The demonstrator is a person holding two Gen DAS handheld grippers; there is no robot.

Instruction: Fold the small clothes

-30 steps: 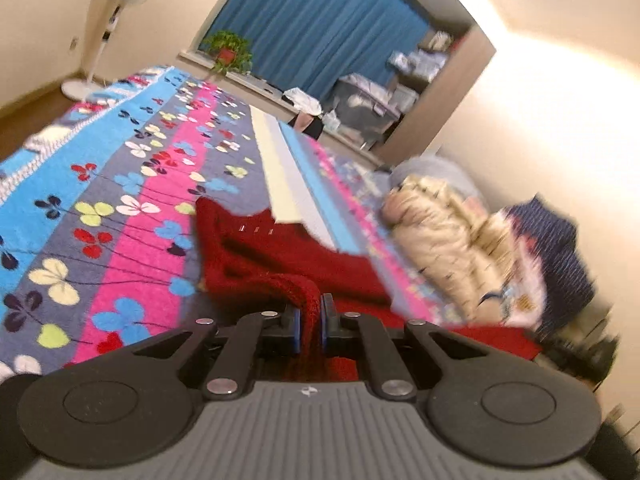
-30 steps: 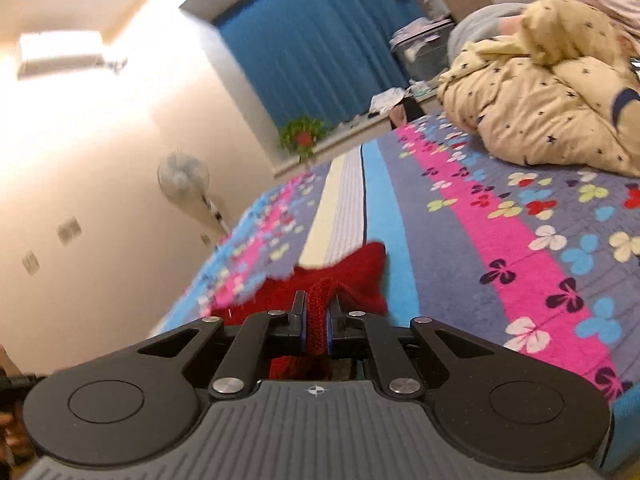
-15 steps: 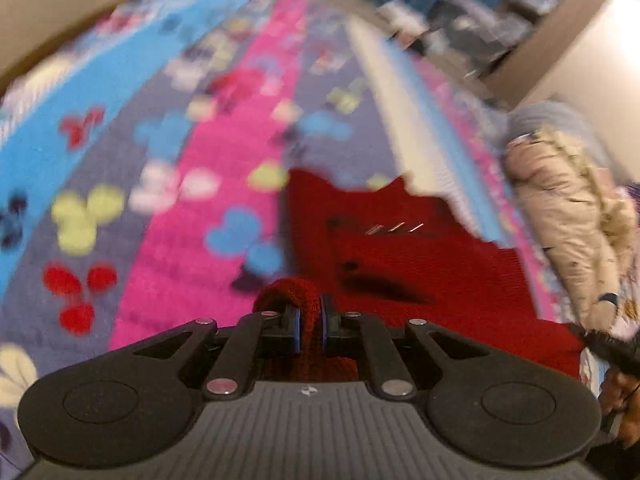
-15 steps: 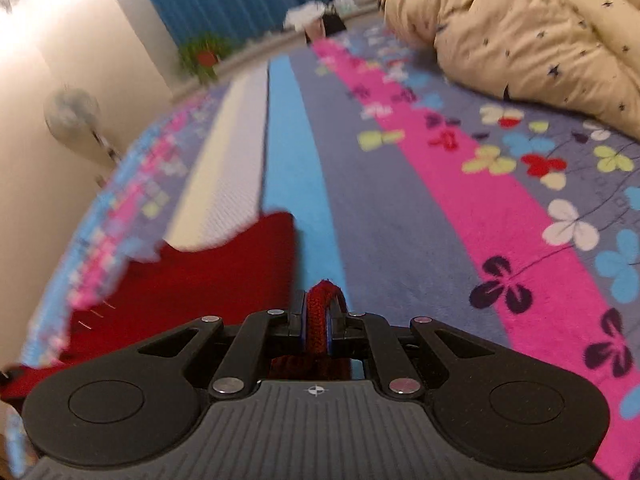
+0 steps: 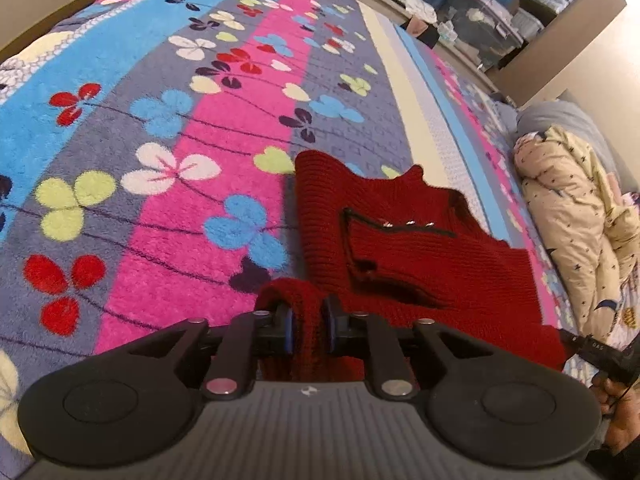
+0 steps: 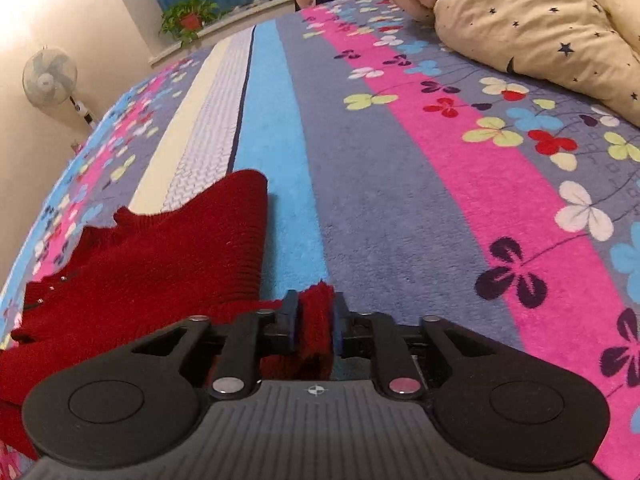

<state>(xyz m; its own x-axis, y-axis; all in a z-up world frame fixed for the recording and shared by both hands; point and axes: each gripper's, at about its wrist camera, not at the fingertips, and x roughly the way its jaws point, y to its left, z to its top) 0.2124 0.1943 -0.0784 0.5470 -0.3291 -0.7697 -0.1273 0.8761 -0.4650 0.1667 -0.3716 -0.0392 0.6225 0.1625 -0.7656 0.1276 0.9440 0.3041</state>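
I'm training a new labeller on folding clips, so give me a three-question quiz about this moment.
1. True or false: the red sweater lies on a flowered blanket.
2. What is between the fingers of the left gripper and the right gripper? A) nothing B) red knit fabric C) the star-print quilt
3. In the right wrist view, what stands by the wall at far left?

Key
1. True.
2. B: each gripper has a fold of the sweater between its fingers, and both sets of jaws are opening.
3. A standing fan, with a potted plant further along on the sill.
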